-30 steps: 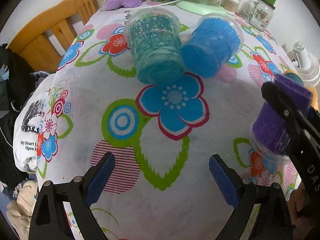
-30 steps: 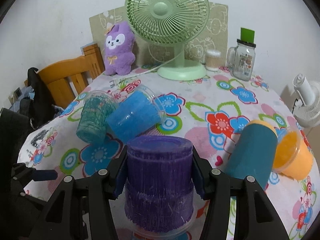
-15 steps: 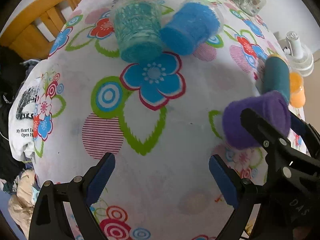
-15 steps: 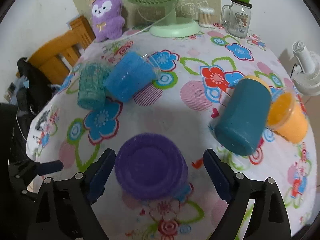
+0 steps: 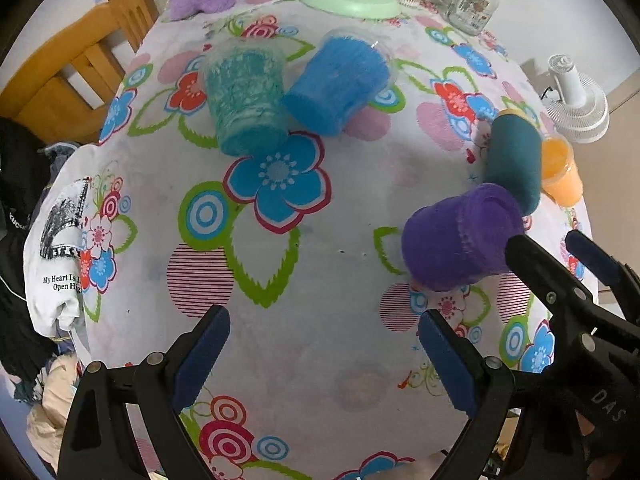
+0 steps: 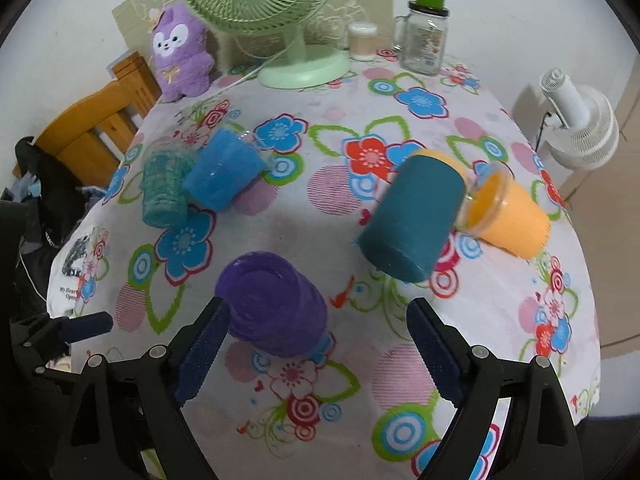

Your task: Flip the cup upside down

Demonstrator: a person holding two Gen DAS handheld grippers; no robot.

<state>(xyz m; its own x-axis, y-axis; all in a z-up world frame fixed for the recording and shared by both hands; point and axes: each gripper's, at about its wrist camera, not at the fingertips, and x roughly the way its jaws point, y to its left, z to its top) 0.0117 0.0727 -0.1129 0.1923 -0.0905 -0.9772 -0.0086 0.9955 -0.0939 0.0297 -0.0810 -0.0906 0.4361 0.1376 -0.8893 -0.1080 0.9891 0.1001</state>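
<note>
A purple fuzzy cup (image 6: pixel 276 304) stands upside down on the flowered tablecloth (image 6: pixel 400 320), base up; it also shows in the left wrist view (image 5: pixel 460 236). My right gripper (image 6: pixel 316 356) is open and empty, just behind and above the cup, its left finger close to the cup's side. My left gripper (image 5: pixel 324 360) is open and empty over the cloth to the cup's left. Four more cups lie on their sides: teal-green (image 6: pixel 164 188), blue (image 6: pixel 224 176), dark teal (image 6: pixel 412 220) and orange (image 6: pixel 508 216).
A green fan (image 6: pixel 272 12), a purple plush toy (image 6: pixel 180 56), a glass jar (image 6: pixel 424 36) and a small pot (image 6: pixel 362 42) stand at the far edge. A white fan (image 6: pixel 580 128) is off to the right, a wooden chair (image 6: pixel 100 128) to the left.
My right gripper let go of the purple cup, opened and drew back and up. The cup now stands base up on the cloth. The left gripper stayed open.
</note>
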